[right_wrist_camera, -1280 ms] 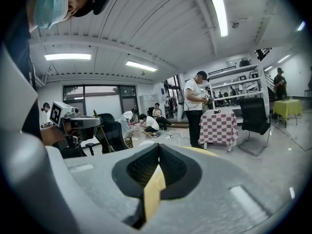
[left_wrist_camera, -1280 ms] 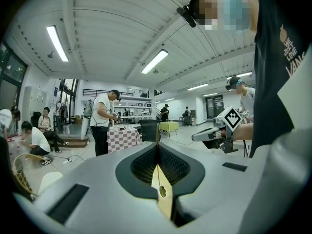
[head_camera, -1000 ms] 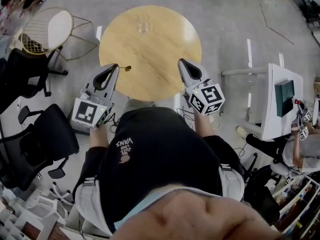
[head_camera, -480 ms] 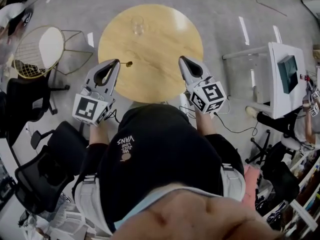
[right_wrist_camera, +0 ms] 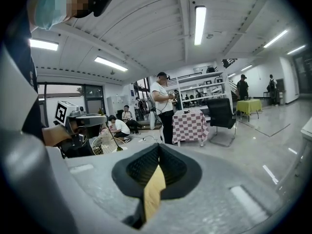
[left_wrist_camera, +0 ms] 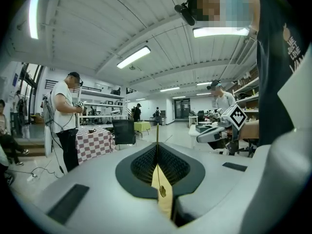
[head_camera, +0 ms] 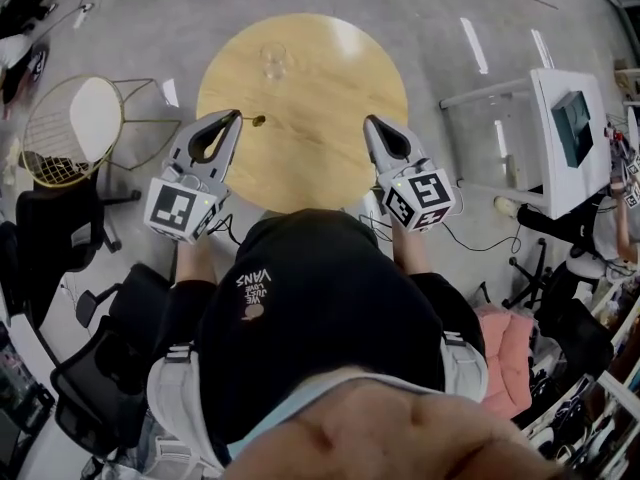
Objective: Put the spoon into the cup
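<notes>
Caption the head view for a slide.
Left claw grips a spoon at the round table bearing a glass cup; right claw shut, empty.

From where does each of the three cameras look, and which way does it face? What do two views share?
Head view: on the head, facing steeply down at table, cup, left gripper, right gripper; torso shows.
Left gripper view: on that gripper, facing the room along jaws shut on the spoon; torso at right.
Right gripper view: on that gripper, facing the room along shut, empty jaws; torso at left.
Shared: each gripper view shows the other gripper.
</notes>
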The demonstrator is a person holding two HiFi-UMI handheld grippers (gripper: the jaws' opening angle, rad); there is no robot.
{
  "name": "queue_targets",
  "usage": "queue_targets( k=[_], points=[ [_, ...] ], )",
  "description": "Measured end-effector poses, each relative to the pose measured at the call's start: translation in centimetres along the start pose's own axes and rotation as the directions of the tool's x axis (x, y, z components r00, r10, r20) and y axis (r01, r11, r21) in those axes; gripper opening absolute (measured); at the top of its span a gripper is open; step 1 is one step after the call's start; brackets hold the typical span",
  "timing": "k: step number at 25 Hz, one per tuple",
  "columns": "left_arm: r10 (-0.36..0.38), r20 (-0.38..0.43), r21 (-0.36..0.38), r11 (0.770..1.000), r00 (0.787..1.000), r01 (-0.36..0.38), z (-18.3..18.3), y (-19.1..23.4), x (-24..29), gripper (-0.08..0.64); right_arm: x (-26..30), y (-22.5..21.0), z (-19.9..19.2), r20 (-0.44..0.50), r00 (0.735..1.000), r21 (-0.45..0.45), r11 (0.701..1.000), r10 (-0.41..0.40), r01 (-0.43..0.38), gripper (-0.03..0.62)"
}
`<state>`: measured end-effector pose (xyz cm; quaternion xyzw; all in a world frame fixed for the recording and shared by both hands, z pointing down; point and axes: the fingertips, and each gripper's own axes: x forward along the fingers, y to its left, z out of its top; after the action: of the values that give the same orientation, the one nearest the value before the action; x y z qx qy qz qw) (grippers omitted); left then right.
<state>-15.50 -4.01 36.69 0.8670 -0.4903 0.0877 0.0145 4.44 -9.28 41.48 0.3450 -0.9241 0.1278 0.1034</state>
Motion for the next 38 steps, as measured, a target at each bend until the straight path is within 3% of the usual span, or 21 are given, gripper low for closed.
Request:
queue_targets(
  k=[14, 38],
  points=[
    [-0.065, 0.005, 0.021, 0.998, 0.998, 0.065, -0.4, 4.5, 4.2, 0.011, 0.9, -1.3, -0.4, -0.009, 0.995, 0.037, 0.994, -0.099, 0.099, -0.002],
    [-0.137, -0.030, 0.100, 0.985, 0.990, 0.139, -1.9, 7.7, 12.1, 0.011, 0.8, -2.4, -2.0, -0.058, 0.982, 0.076, 0.980, -0.178, 0.182, -0.002]
  ],
)
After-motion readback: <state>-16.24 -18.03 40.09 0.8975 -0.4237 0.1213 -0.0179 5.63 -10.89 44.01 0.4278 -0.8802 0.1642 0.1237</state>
